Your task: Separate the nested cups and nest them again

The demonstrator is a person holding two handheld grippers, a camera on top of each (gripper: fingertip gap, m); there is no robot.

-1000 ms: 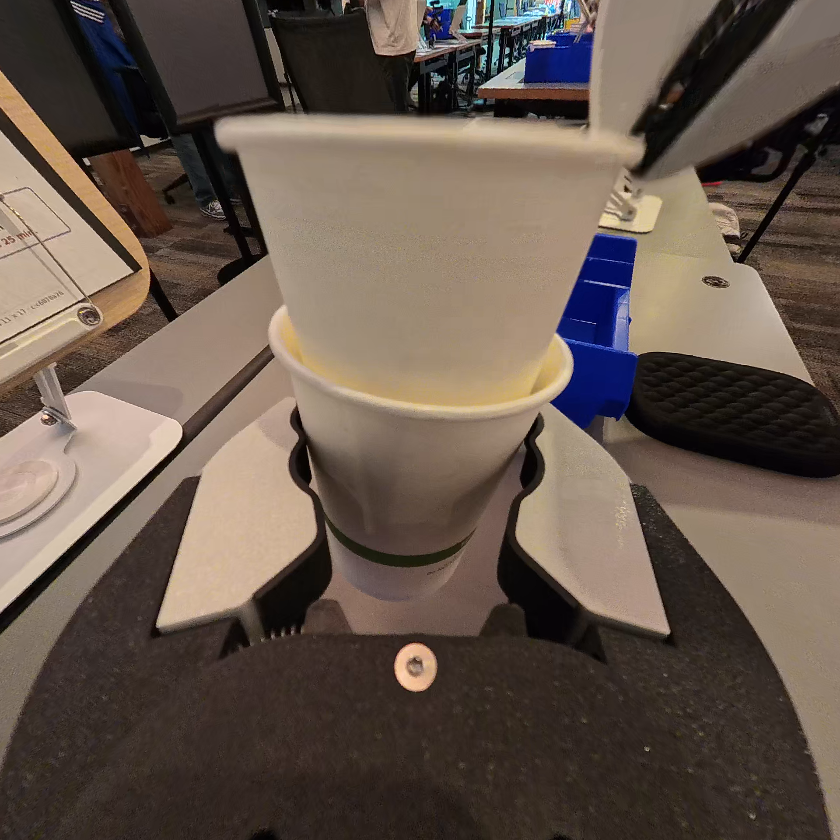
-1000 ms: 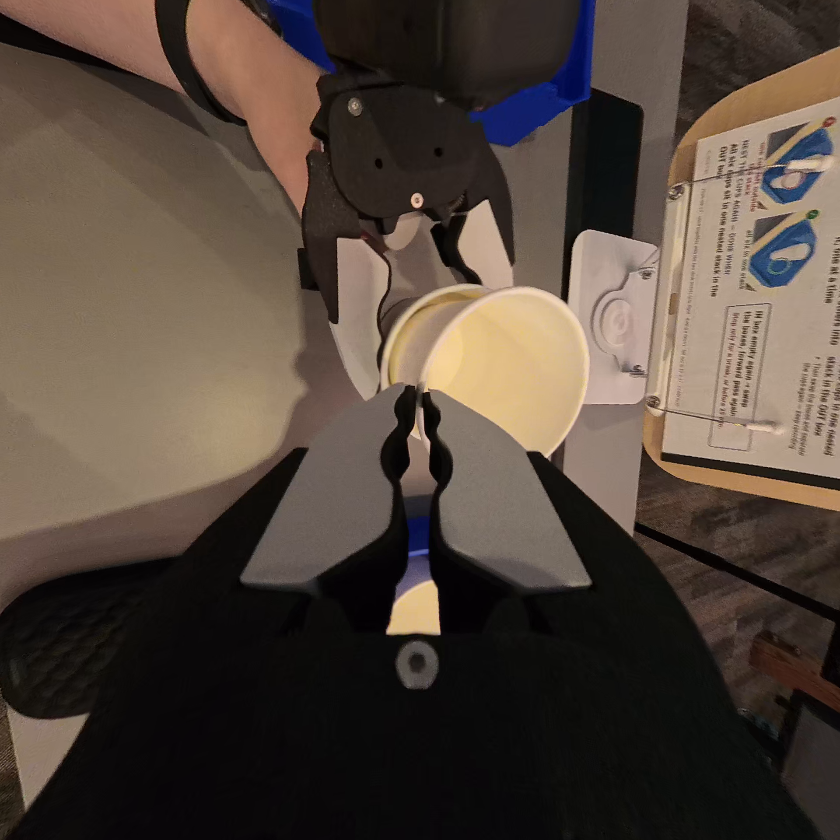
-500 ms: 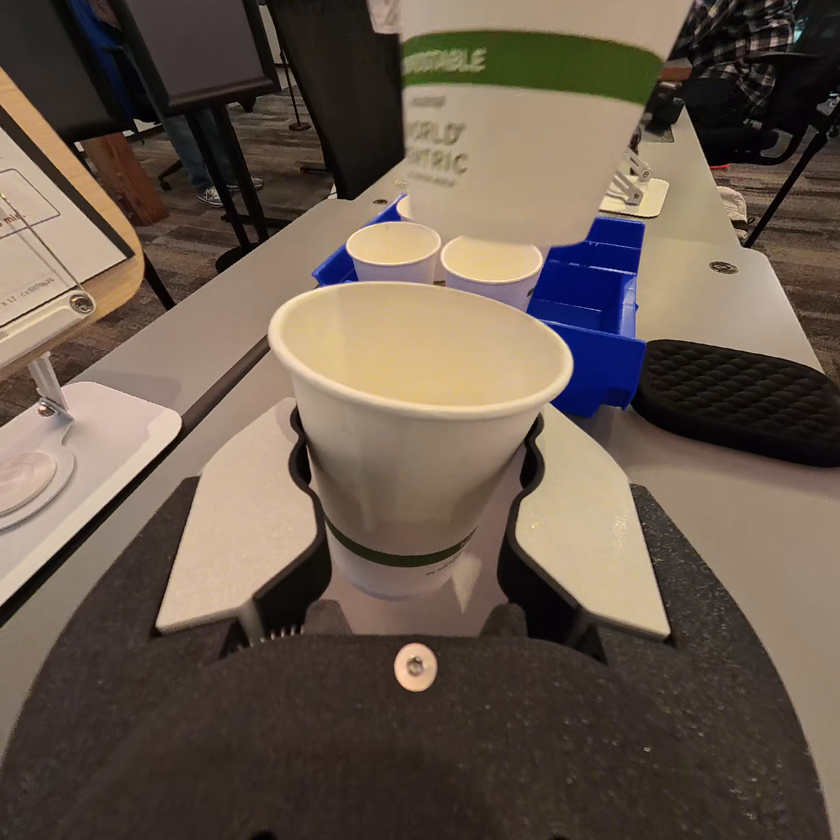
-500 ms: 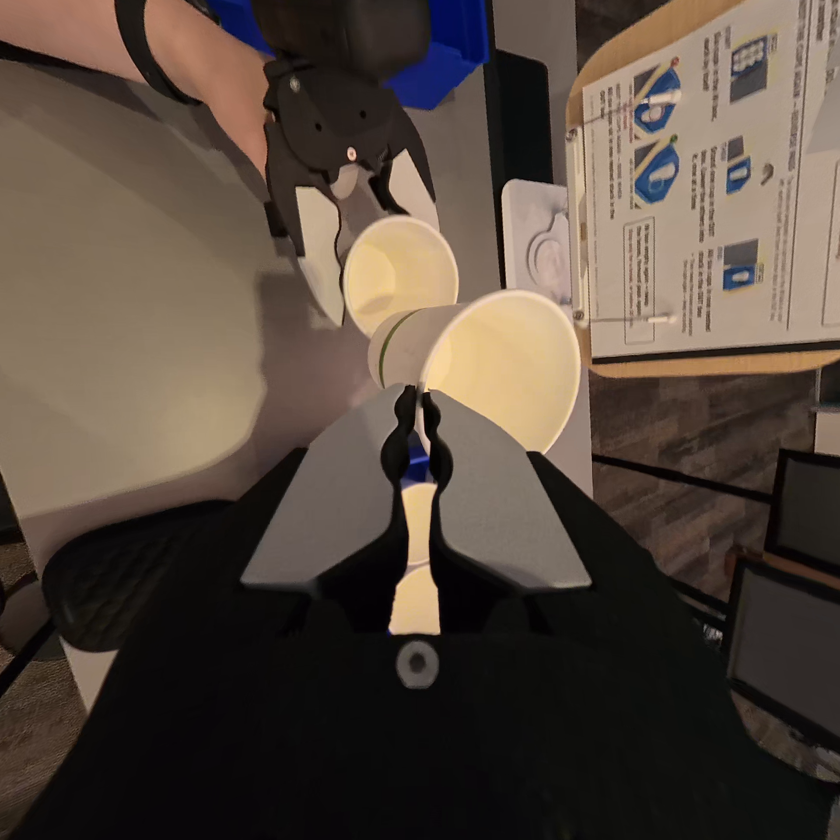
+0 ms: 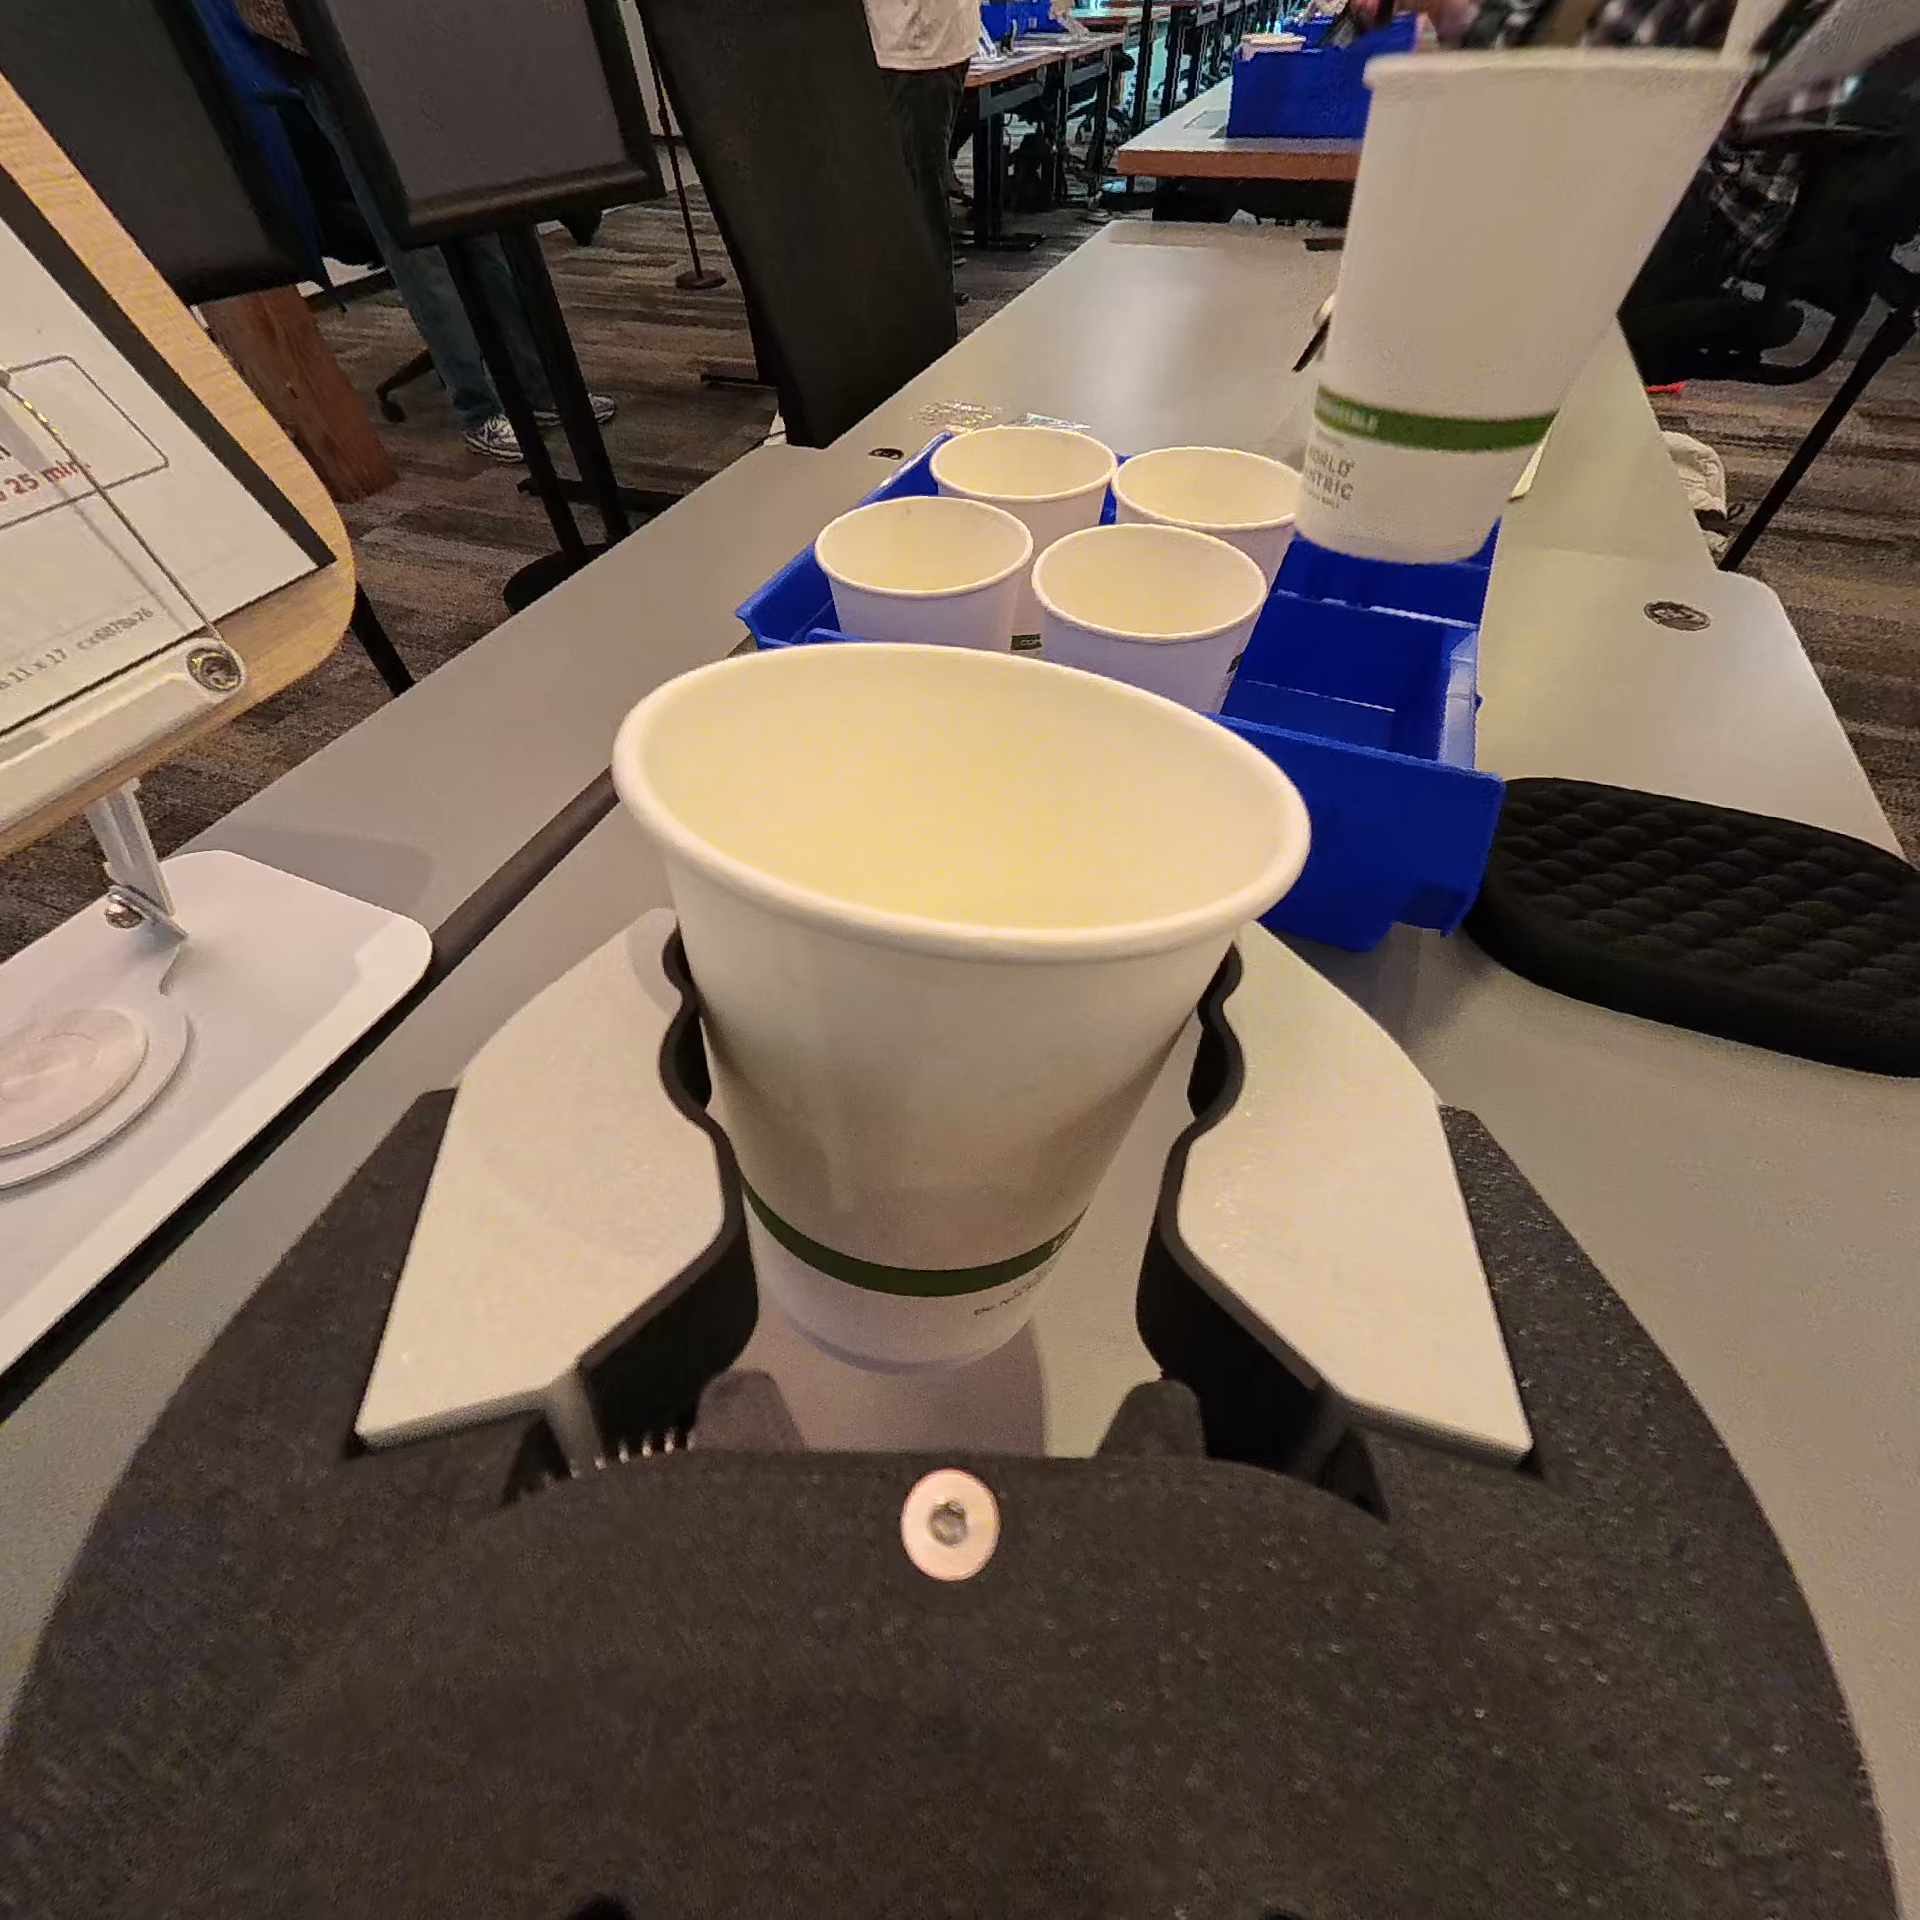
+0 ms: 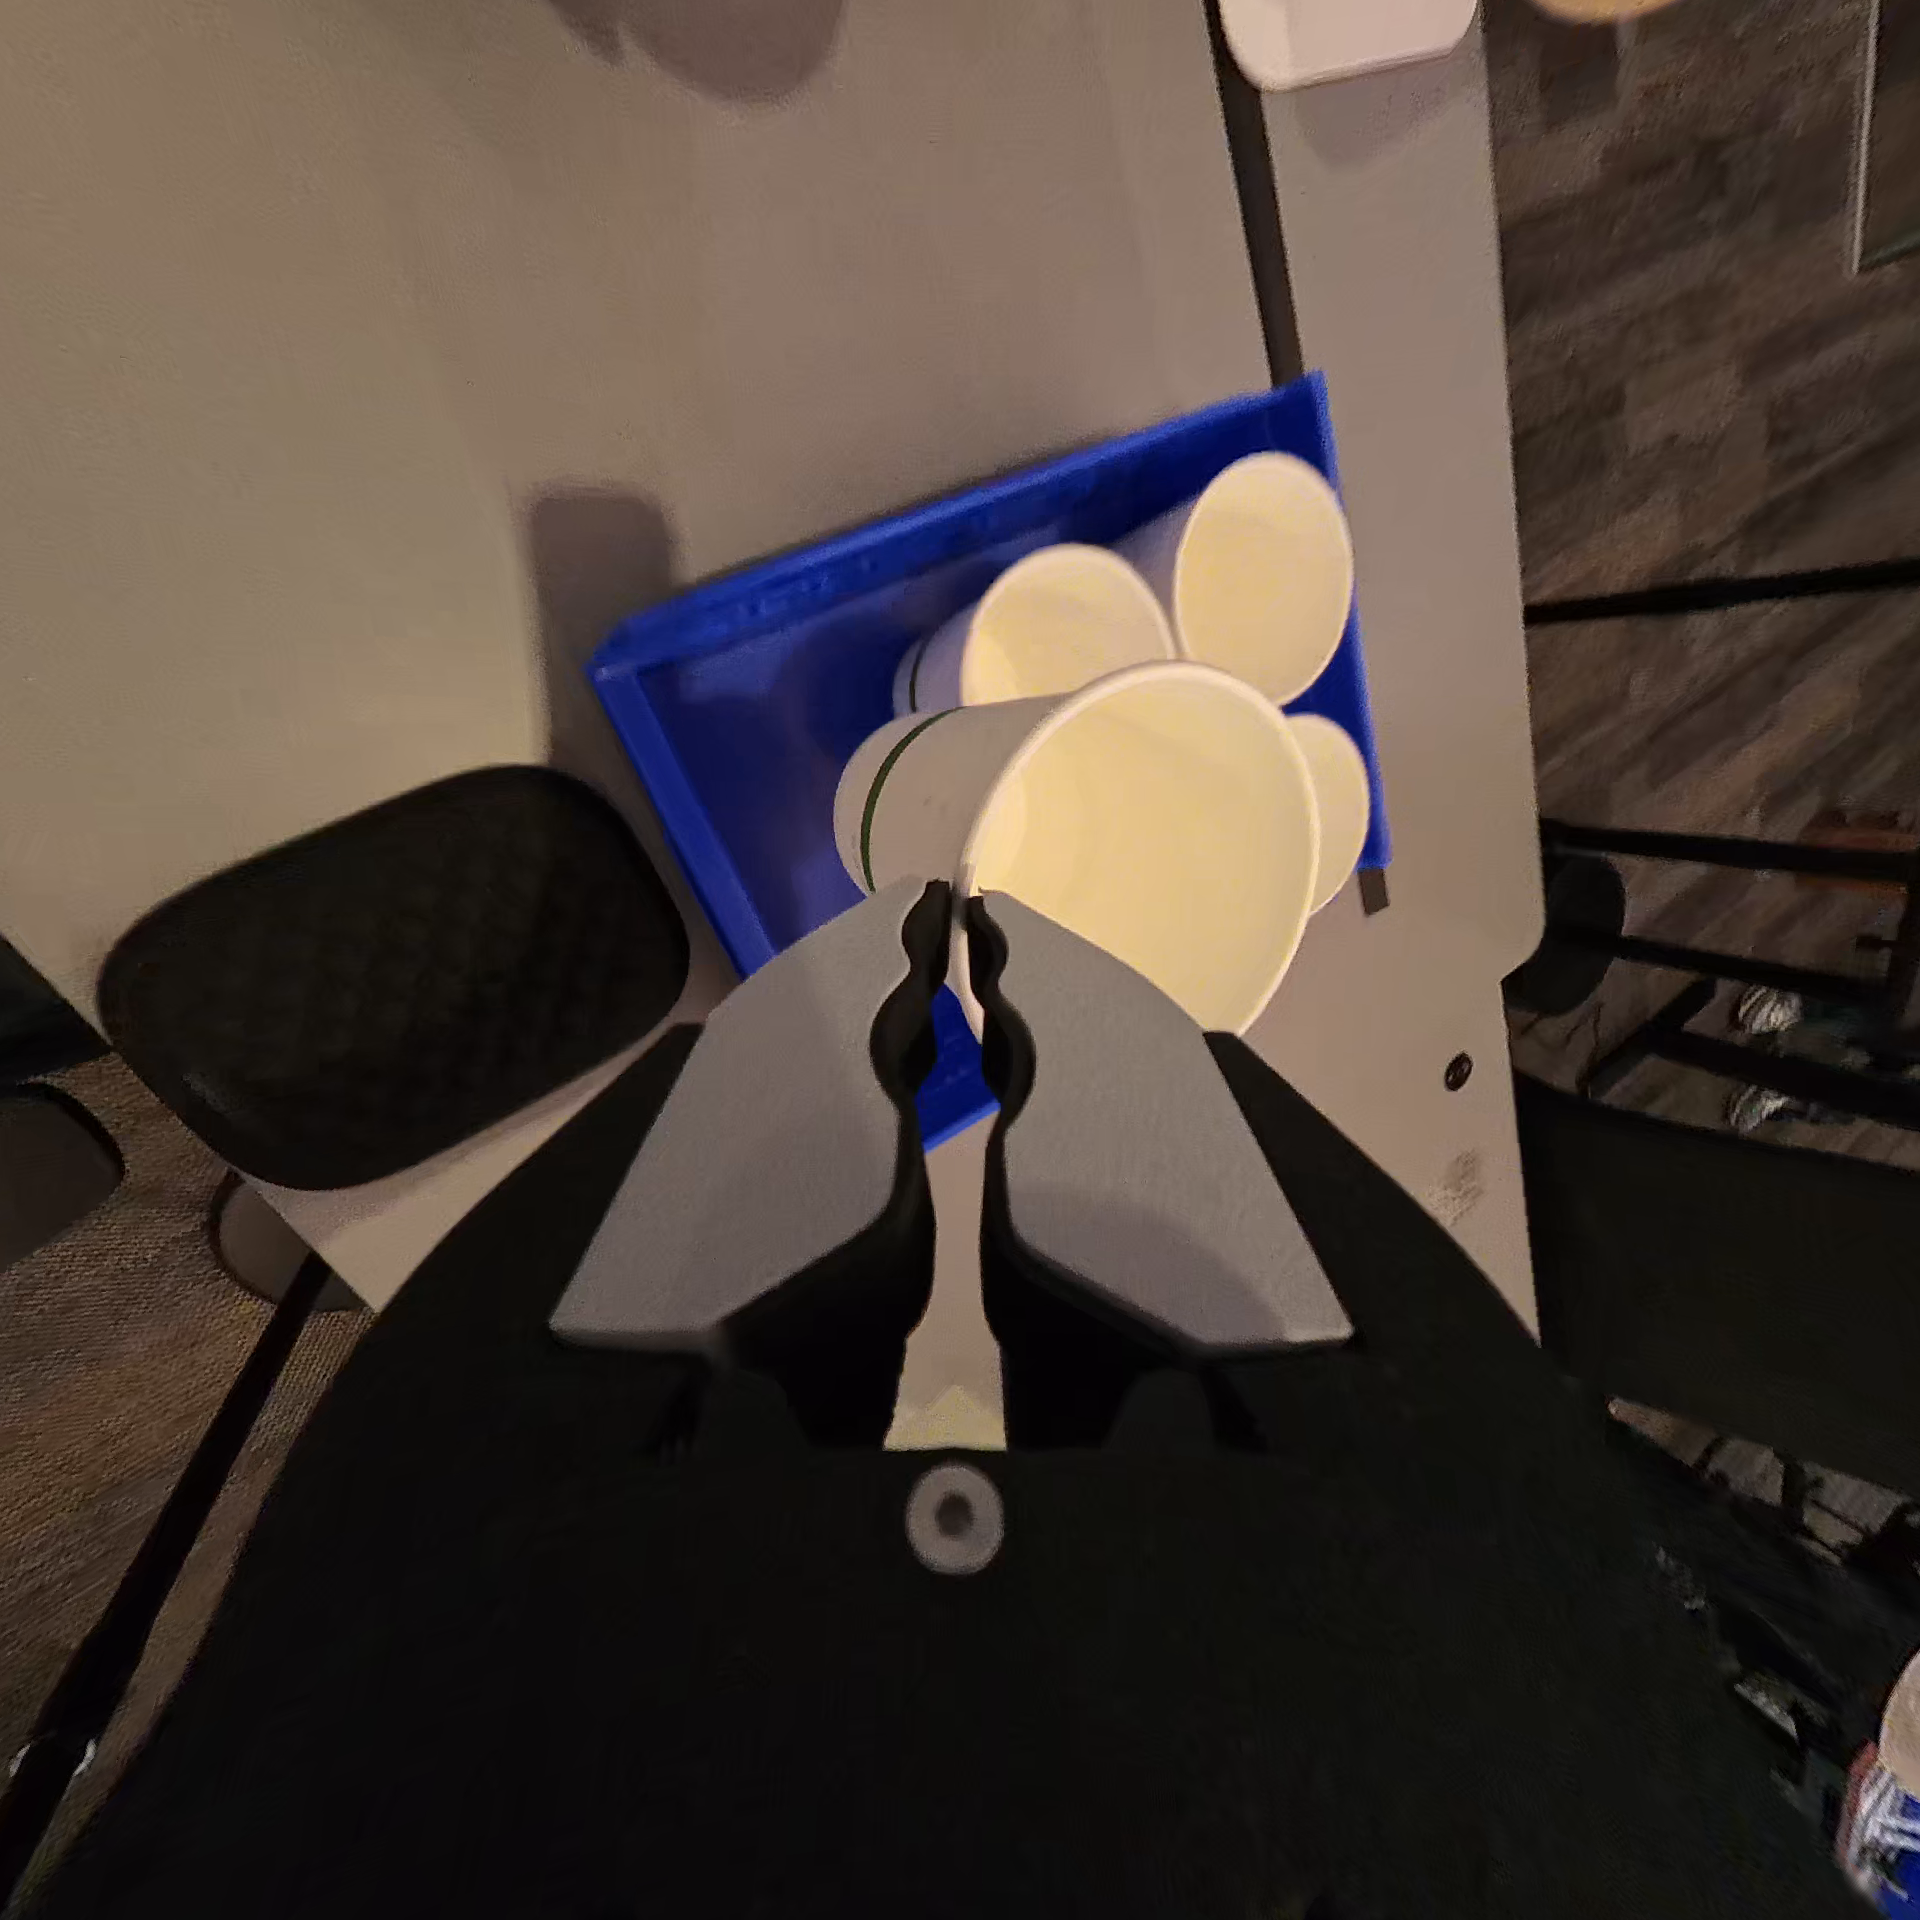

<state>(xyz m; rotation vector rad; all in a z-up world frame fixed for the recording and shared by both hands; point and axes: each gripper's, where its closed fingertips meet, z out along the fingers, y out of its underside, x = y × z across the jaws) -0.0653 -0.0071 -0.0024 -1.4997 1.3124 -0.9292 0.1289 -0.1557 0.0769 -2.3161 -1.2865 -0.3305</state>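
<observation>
My left gripper is shut on a white paper cup with a green band, held upright just above the grey table. My right gripper is shut on the rim of a second white cup and holds it in the air over the blue bin. That cup also shows in the left wrist view, hanging above the bin's far right corner. Several more white cups stand upright in the blue bin.
A black quilted pad lies to the right of the bin, also in the right wrist view. A sign on a white stand is at the left. Chairs, desks and people's legs are in the background.
The right gripper pulled the inner cup up out of the cup in my left gripper, then carried it away to the right, over the blue bin. The left gripper and its cup stayed put.
</observation>
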